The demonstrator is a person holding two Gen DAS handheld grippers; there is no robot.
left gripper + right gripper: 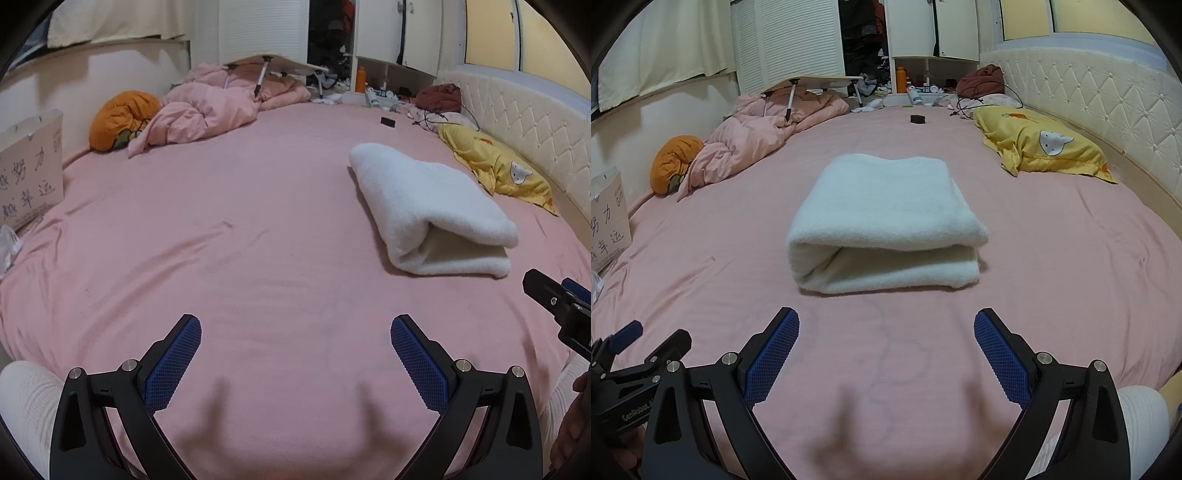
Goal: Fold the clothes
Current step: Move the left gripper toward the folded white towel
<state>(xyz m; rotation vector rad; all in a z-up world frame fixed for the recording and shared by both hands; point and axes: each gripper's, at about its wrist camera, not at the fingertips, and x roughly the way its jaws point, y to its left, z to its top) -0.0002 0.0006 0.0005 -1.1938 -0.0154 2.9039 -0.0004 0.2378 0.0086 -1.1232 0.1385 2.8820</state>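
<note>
From my right wrist view, the folded white garment [886,225] lies dead ahead on the pink bedsheet [1052,266], squarely in line with the gap of my right gripper [886,325]. Its fingers are spread wide with nothing between them, and the blue pads [1001,354] hang just above bare sheet, short of the garment's near edge and not touching it. The bundle is doubled over, its layered open edge facing me and its rounded fold on the left.

Through my left wrist view, the same white garment [432,210] sits ahead and off to the right, well out of line with my left gripper [295,325]. That claw is also splayed wide and empty, pointing at open sheet [221,258]. My right gripper's black body shows at the right edge there, just beside the garment's near corner.

Beyond the garment, a yellow pillow [1041,147] rests against the quilted headboard [1108,110] on the right. On the far left a crumpled pink duvet [753,144] lies beside an orange cushion [674,162], with a small folding table [820,79] standing on the duvet. A small black object [917,118] lies on the sheet farther back
</note>
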